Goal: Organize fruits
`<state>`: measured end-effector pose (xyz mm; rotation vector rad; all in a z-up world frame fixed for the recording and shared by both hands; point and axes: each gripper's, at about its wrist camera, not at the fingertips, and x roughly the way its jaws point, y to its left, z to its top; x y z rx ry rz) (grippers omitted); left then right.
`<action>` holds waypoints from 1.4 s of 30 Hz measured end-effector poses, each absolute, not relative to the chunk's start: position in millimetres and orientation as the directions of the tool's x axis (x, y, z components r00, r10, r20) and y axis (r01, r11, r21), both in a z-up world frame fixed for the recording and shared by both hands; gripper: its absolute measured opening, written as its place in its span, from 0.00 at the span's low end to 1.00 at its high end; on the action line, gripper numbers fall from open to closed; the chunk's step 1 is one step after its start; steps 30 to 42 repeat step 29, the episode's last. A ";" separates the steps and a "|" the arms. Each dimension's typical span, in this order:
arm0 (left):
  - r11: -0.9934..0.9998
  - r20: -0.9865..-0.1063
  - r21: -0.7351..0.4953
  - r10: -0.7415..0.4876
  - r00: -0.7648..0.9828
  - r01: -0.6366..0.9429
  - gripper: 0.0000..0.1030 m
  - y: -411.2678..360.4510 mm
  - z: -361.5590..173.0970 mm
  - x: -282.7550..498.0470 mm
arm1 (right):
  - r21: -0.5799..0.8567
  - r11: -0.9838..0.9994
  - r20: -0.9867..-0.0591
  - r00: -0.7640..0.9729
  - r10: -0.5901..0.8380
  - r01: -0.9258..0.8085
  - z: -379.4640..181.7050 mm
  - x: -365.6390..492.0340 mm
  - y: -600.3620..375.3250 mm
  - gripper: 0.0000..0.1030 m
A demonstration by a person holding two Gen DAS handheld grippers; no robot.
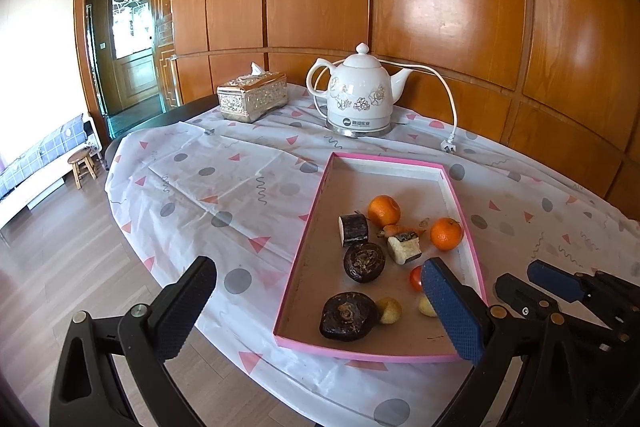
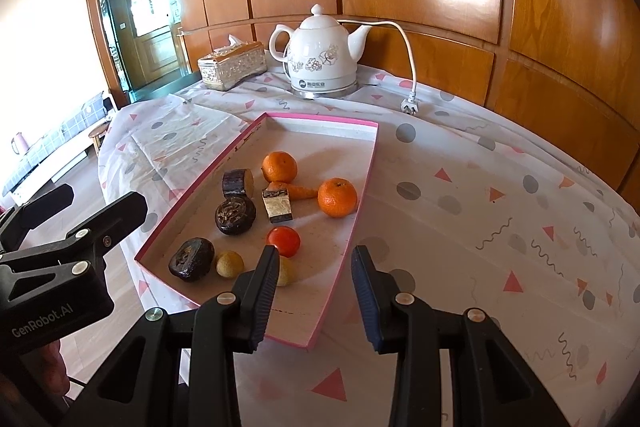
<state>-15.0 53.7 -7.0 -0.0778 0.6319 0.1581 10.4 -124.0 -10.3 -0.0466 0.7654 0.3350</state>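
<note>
A shallow pink-rimmed tray [image 2: 362,183] is set on a cloth [image 2: 480,187] patterned with grey dots and pink triangles. Within it the fruits are scattered.

The right claw [image 2: 314,267] is held over the tray's near corner, its ribbed dark pads apart with nothing between them. A glossy red tomato [image 2: 283,241] is seen just beyond the left pad, at about 11 o'clock from the claw. A pale yellow ball [image 2: 286,271] is partly hidden behind that pad, and a second one [image 2: 229,264] is found at 9 o'clock. A dimpled orange [image 2: 337,197] lies at 12 o'clock; a second orange [image 2: 279,166] sits further off at 11 o'clock. A small tapered carrot [image 2: 296,190] rests between the oranges.

The left claw [image 1: 320,299] is held wide apart and empty, one pad over the cloth and the other over the tray's right edge. Two dark, wrinkled, flattened rounds [image 1: 348,315] [image 1: 364,262] are seen between its pads, at 12 to 1 o'clock. Two cut chunks with dark skin and pale faces [image 1: 353,230] [image 1: 404,246] lie beyond.

A white ceramic kettle [image 2: 320,55] with a floral print and a patterned tissue box [image 2: 232,65] stand at the far edge, before glossy wood panels.
</note>
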 end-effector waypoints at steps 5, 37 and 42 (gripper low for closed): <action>0.985 -0.592 -0.025 0.123 0.797 -0.170 1.00 53.9 -6.5 -15.3 | 0.080 0.946 -0.688 0.669 0.281 -0.315 -10.5 10.5 -123.1 0.37; 0.988 -0.604 -0.041 0.092 0.792 -0.147 1.00 53.2 -7.2 -14.9 | 0.085 0.946 -0.692 0.665 0.281 -0.311 -12.7 10.2 -126.3 0.36; 0.988 -0.604 -0.041 0.092 0.792 -0.147 1.00 53.2 -7.2 -14.9 | 0.085 0.946 -0.692 0.665 0.281 -0.311 -12.7 10.2 -126.3 0.36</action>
